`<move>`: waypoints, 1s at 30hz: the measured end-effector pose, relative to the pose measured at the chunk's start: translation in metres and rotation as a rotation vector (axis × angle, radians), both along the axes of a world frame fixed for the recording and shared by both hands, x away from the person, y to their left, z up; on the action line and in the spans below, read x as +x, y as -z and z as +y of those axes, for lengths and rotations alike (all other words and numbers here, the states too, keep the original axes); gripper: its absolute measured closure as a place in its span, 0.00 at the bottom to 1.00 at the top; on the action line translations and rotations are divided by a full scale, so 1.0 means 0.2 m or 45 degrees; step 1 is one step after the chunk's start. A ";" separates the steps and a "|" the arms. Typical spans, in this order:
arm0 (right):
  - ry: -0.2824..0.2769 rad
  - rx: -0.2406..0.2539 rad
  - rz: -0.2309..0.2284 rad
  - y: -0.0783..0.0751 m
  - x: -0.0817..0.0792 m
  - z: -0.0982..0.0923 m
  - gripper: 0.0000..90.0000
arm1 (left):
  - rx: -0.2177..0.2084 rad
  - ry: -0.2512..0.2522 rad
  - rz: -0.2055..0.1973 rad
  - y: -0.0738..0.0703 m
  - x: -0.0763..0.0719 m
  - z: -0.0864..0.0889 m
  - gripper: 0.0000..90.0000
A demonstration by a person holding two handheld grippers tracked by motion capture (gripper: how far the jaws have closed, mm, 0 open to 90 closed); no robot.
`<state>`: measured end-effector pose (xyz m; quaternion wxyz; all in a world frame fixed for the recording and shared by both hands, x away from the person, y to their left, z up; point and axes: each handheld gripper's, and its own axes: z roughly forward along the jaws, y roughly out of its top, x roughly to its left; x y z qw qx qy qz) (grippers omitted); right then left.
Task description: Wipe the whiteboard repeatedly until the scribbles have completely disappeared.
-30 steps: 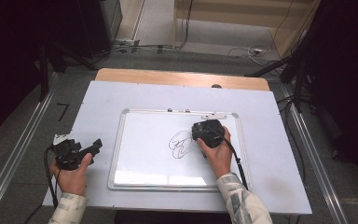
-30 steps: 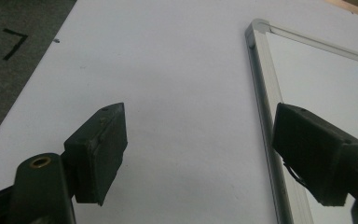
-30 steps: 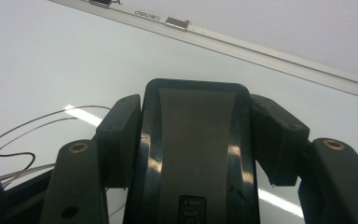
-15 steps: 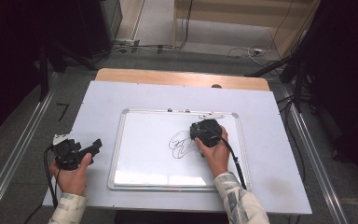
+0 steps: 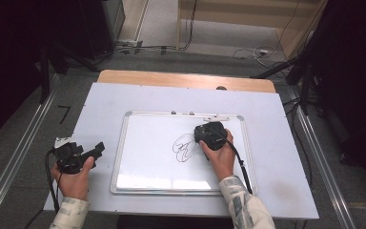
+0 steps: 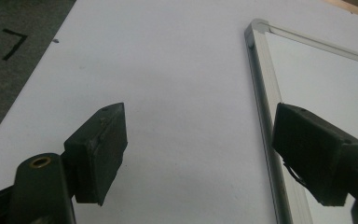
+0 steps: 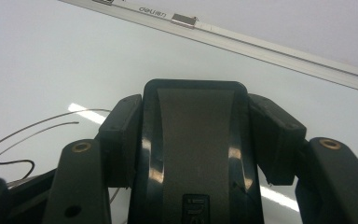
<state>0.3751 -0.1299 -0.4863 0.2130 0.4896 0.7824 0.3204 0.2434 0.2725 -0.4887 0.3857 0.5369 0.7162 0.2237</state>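
Right gripper fingers clamped on black eraser over whiteboard scribble; left gripper fingers spread, empty.

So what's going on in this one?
A person is working at a whiteboard that lies flat on the table. The right claw is shut on a black whiteboard eraser, its jaws having just closed further on it, and holds it on the board at the black scribble, which is not yet wiped away. The left claw is open with nothing in it and hangs over the table just left of the board's frame.
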 end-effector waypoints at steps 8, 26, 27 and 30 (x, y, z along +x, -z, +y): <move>0.005 0.003 -0.004 0.00 0.00 0.00 0.43 | 0.000 0.000 0.000 0.00 0.00 0.00 0.21; -0.014 0.014 -0.016 0.01 -0.01 0.04 0.44 | -0.001 0.002 0.000 0.00 0.00 0.00 0.21; -0.014 0.014 -0.016 0.01 -0.01 0.04 0.44 | -0.001 0.002 0.000 0.00 0.00 0.00 0.21; -0.020 0.016 -0.013 0.01 -0.02 0.06 0.44 | -0.001 0.003 -0.001 0.00 0.00 0.00 0.21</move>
